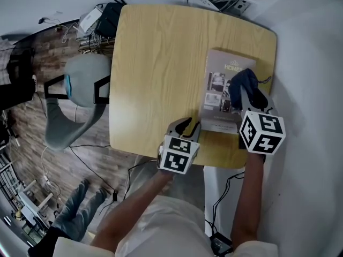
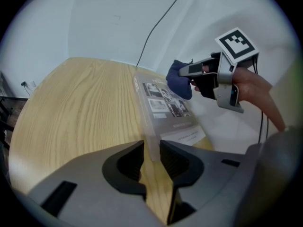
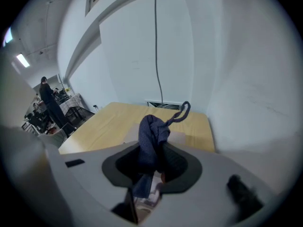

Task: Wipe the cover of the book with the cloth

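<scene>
Cloth (image 3: 152, 131) in right claw (image 3: 151, 169) over book (image 1: 220, 90); left claw (image 2: 151, 156) pinches its corner

Bright, even light with a pale glare patch on the table (image 1: 161, 63) by its left edge; gripper views fisheye-warped, black-cornered, the cloth (image 3: 150, 136) softly blurred

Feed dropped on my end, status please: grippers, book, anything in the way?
Left gripper shut on the book, near corner. Right gripper shut on the cloth, above the cover. Book flat on the table. Nothing else on the cover.
</scene>
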